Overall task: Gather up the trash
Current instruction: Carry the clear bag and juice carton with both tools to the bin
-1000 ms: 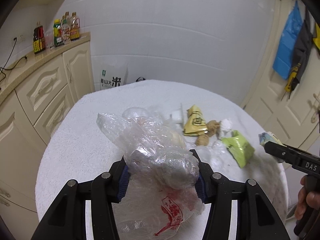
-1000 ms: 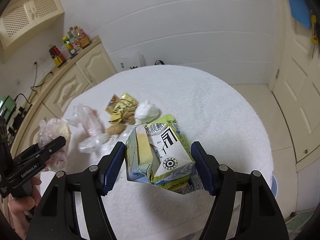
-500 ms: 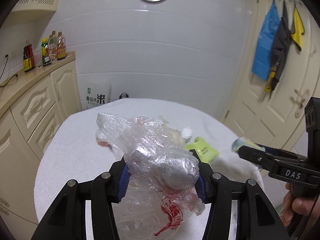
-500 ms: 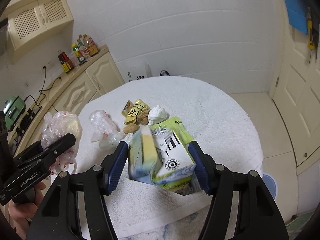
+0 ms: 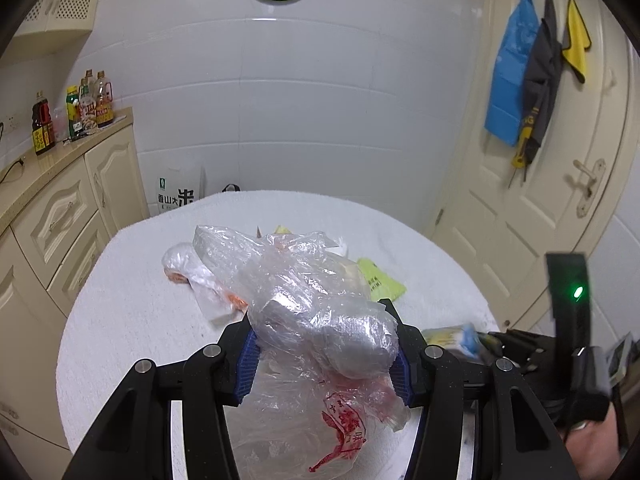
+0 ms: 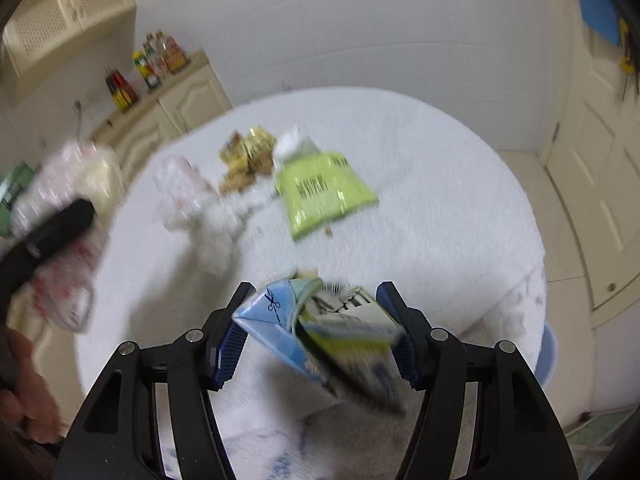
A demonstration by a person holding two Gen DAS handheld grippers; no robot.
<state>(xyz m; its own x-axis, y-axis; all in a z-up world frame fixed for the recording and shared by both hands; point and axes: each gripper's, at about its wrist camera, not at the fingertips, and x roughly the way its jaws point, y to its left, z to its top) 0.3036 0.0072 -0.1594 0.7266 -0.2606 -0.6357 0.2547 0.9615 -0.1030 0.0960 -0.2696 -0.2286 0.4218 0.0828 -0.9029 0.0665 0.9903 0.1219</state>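
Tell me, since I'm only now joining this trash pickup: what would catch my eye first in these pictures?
The crumpled clear plastic bag with red print, clamped in the left claw, fills the left wrist view. In the right wrist view the right claw grips a crushed blue and green drink carton near the round white-clothed table's front edge. Farther back on the cloth lie a lime green snack wrapper and smaller scraps.

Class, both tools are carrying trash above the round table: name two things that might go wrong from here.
1. The crushed carton sits skewed in the right tool, its lower end hanging below the pads; it might slip out.
2. The plastic bag in the left tool dangles loosely and could snag or drag the green wrapper and other litter on the table.
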